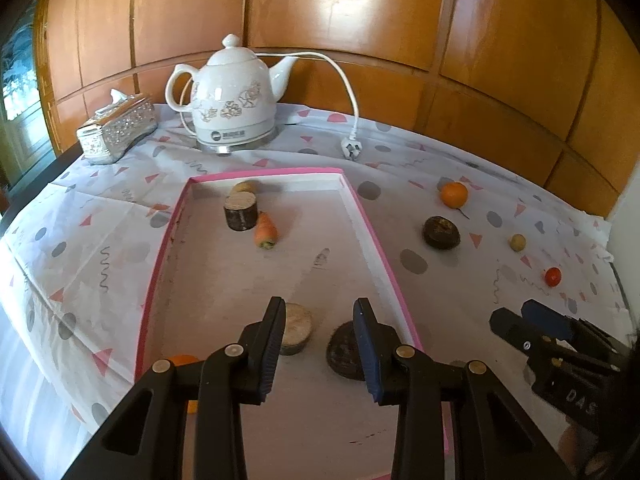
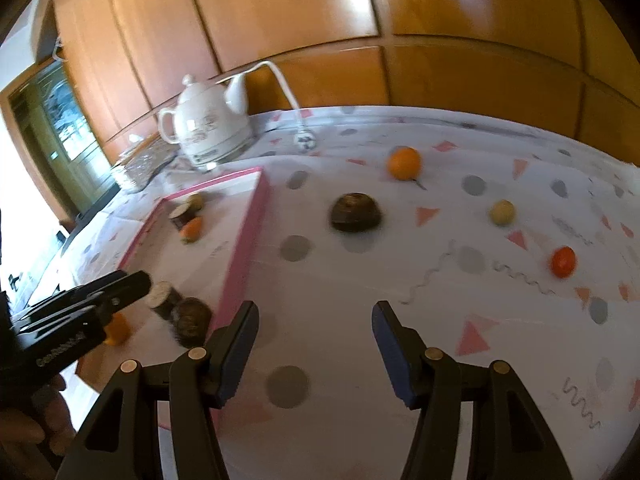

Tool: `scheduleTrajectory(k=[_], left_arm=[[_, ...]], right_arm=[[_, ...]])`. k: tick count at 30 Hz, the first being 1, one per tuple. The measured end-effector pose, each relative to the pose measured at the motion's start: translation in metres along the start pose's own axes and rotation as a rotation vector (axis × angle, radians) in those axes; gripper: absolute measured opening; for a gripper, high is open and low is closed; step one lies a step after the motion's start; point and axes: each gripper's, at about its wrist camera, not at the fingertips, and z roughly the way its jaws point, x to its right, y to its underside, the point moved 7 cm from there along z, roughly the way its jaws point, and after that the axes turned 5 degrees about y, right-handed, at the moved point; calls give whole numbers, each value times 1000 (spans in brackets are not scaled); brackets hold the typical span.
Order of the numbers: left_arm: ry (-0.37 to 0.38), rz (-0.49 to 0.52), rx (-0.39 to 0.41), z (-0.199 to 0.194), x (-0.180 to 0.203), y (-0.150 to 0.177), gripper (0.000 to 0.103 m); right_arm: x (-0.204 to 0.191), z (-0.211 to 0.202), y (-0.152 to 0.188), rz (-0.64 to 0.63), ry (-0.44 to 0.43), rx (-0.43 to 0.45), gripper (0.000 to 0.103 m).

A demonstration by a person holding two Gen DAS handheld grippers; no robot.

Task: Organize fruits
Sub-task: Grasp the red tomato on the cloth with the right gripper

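A pink-rimmed tray [image 1: 364, 216] [image 2: 244, 240] holds a dark cut log piece [image 1: 240, 212], a carrot piece [image 1: 266, 230], a pale round slice [image 1: 296, 330], a dark round fruit [image 1: 344, 352] and an orange item [image 1: 182, 360]. On the cloth to the right lie an orange [image 1: 454, 194] [image 2: 404, 163], a dark round fruit [image 1: 441, 233] [image 2: 355, 213], a small yellow fruit [image 1: 517, 242] [image 2: 502, 212] and a small red fruit [image 1: 553, 277] [image 2: 563, 262]. My left gripper [image 1: 320, 308] is open and empty above the tray's near end. My right gripper [image 2: 314, 310] is open and empty over the cloth, right of the tray.
A white kettle [image 1: 234, 98] [image 2: 208, 128] with a cord and plug [image 1: 351, 148] stands at the back. A glittery tissue box [image 1: 116, 130] sits at the back left. Wooden panels [image 1: 360, 12] close off the back. The table edge drops off at the left.
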Motion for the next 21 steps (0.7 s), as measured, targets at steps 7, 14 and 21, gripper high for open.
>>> scheduleTrajectory(k=[7,14,21], left_arm=[[24,33,-14,5,16,2,36],[48,66,-32,13,34,1,36],[71,101,-54,23,56,0,43]], right_arm=[[51,-3,9,89,92,-8,60],[102,-11,19,171,169,-7,60],[144,-22,27,238,220,4,60]])
